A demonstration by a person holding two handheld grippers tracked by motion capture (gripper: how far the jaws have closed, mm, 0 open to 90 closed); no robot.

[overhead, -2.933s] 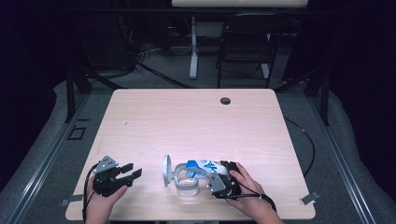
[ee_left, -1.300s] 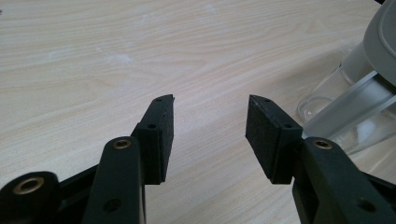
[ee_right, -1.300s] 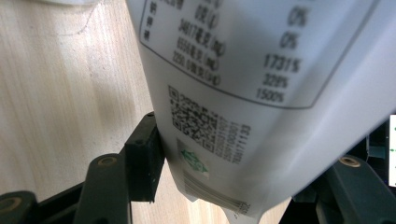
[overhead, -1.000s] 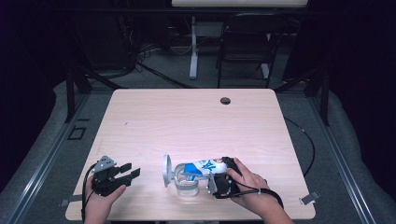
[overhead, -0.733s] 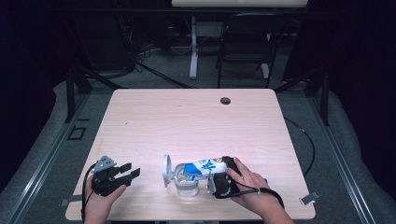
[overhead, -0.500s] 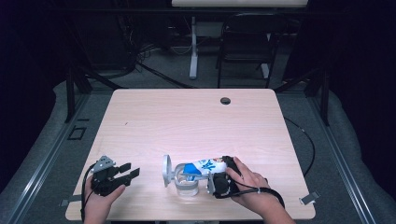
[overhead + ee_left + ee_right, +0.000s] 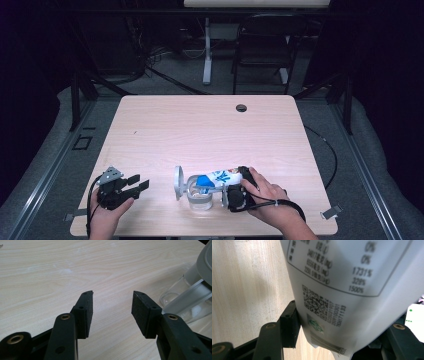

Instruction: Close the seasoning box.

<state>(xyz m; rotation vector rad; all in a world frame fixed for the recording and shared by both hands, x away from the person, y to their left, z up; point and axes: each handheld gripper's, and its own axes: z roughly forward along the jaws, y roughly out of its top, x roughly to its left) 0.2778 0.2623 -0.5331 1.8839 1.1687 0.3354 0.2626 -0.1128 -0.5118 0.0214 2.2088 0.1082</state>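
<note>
Near the front edge of the table [image 7: 200, 125], just right of centre, my right gripper [image 7: 235, 192] pinches a white and blue pouch [image 7: 215, 179] — the right gripper view has one pad [image 7: 288, 326] pressed flat against its printed back, nutrition table and QR code close to the lens, the other pad hidden behind the pouch. I tip the pouch over towards a clear glass jar [image 7: 200, 197] whose hinged lid [image 7: 178, 182] stands swung up on the left. My judgement: this is the pouring step, the pouch's mouth held at or just over the jar's opening, though I cannot see whether anything is flowing. The next move, as I read it, calls for a steady tilt with the spout kept inside the rim, and no squeeze hard enough to buckle the pouch.

My left gripper [image 7: 131, 183] rests well apart to the left, jaws spread with nothing between them; its own view looks along the bare wood with the jar [image 7: 185, 300] at the right edge. It could brace the jar if it starts to slide.

Light wood grain covers the tabletop, with a dark cable hole [image 7: 241, 108] near the far edge — beyond that, a dim room with a chair [image 7: 262, 55] and grey floor mats
</note>
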